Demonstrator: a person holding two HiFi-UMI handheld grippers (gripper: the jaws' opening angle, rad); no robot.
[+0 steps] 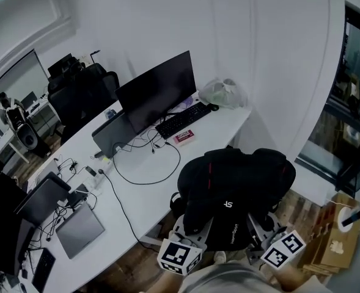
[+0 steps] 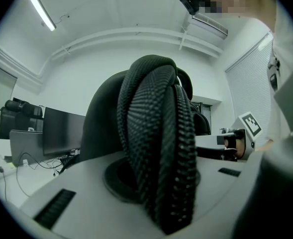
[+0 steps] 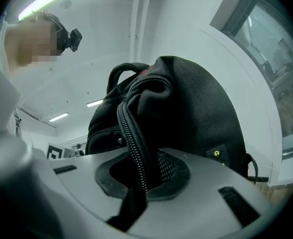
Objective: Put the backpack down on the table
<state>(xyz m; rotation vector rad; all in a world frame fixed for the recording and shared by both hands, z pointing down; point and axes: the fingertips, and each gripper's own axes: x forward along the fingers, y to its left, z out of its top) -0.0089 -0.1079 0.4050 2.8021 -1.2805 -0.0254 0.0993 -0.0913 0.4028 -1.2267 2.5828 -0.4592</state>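
on the white counter (image 1: 149, 194), at the near left, a closed grey laptop (image 1: 79, 229) lies among cables. further right a dark monitor (image 1: 158, 93) stands with a black keyboard (image 1: 183, 119) just in front of it, and a plastic bag (image 1: 222, 93) sits at the far right end. the black backpack (image 1: 235, 188) hangs in the air at the counter's near right edge, partly over the wood floor (image 1: 131, 264). the left tongs (image 2: 153, 193) are clamped on its padded mesh strap (image 2: 156, 133). the right tongs (image 3: 141, 183) are clamped on a zipped edge (image 3: 131, 133) of its fabric. cardboard boxes (image 1: 335, 243) sit on the floor at the right.
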